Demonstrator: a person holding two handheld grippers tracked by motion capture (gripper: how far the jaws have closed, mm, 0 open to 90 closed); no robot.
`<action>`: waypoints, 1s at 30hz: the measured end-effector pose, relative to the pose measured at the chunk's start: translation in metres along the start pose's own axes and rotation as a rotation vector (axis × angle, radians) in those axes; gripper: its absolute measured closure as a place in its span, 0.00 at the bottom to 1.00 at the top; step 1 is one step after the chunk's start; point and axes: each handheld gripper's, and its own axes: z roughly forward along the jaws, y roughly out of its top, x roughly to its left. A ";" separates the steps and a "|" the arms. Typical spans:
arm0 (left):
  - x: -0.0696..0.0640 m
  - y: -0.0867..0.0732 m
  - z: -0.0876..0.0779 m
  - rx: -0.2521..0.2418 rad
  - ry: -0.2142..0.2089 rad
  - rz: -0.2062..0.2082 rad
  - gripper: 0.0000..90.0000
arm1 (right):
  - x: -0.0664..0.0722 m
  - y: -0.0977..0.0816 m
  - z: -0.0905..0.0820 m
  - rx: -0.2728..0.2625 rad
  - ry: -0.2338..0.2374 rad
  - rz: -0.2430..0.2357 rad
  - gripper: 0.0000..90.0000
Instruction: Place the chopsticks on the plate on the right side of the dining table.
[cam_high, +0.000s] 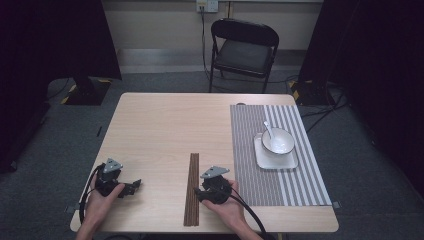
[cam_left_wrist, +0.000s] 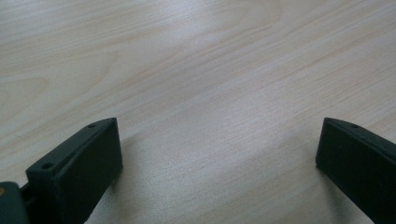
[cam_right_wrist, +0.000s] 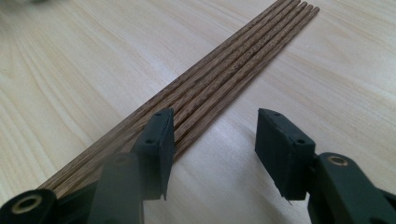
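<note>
Right gripper (cam_right_wrist: 212, 140): jaws part-open and pressing on nothing; the gap between them is bare table. One jaw sits on the row of chopsticks (cam_right_wrist: 219, 79), the other on the wood beside it, so the sticks lie off to one side of the gap, not inside it. In the high view the right gripper (cam_high: 200, 192) is just beside the chopsticks (cam_high: 192, 189), at their near half, and they lie to its left.

Long axis: the sticks lie side by side, touching, and run from the near edge away towards the table's middle. In the right gripper view they run up and away along the jaws' own direction.

Judgement: a grasp calls for a small sideways shift towards the sticks.

Left gripper (cam_high: 131, 187): wide open, nothing between the jaws, well apart from the sticks. The right hand is the nearer.

Further out: a striped mat (cam_high: 280, 175) bearing a plate (cam_high: 265, 160), bowl (cam_high: 280, 142) and spoon (cam_high: 268, 129).

Writing or brands: none legible.
</note>
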 end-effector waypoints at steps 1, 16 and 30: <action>0.000 0.000 0.000 0.001 0.000 0.001 0.00 | 0.000 0.000 0.000 0.000 -0.001 -0.002 0.53; 0.000 0.000 0.000 0.001 0.000 0.001 0.00 | 0.002 -0.003 -0.002 0.028 -0.069 -0.027 0.57; 0.000 0.000 0.000 0.001 0.000 0.001 0.00 | -0.024 -0.007 -0.009 0.034 -0.127 0.043 0.64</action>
